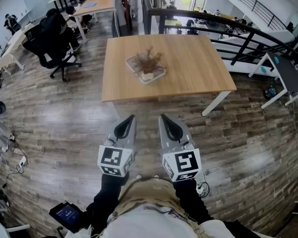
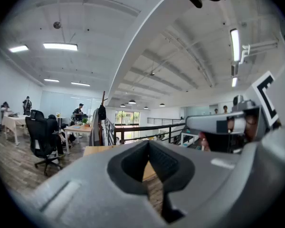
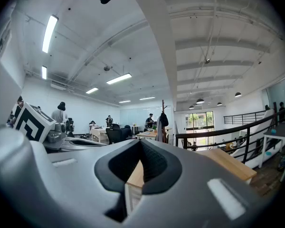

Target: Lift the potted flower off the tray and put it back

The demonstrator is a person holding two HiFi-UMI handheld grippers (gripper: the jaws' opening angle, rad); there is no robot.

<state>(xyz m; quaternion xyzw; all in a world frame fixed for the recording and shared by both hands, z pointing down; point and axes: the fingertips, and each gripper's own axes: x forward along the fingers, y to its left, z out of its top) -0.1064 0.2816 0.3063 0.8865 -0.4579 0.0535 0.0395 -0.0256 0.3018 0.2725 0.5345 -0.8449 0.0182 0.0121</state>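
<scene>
- Spotted the potted flower (image 1: 148, 62) sitting on its tray (image 1: 133, 62), roughly halfway across the wooden table (image 1: 188, 68). Not lifted yet, by the look of it.
- Saw both tongs held low near the waist, well short of the table, with bare floor between the tips and the near edge.
- Read the left gripper (image 1: 129, 120) as pinched closed with nothing in it. Same for the right gripper (image 1: 163, 119): tips together, empty.
- Placed the flower straight ahead of the tongs and almost dead centre between them, so couldn't call either hand nearer. Honestly a coin toss.
- Took the plant's long axis as vertical: pale pot at the bottom, brownish dried-looking sprigs fanning upward, no obvious lean.
- Noticed the tray set at a slant to the table edges, with a corner toward the person rather than a flat side.
- Guessed at the next move: step forward, open up, then come in level at the pot from the side rather than down through the sprigs.
</scene>
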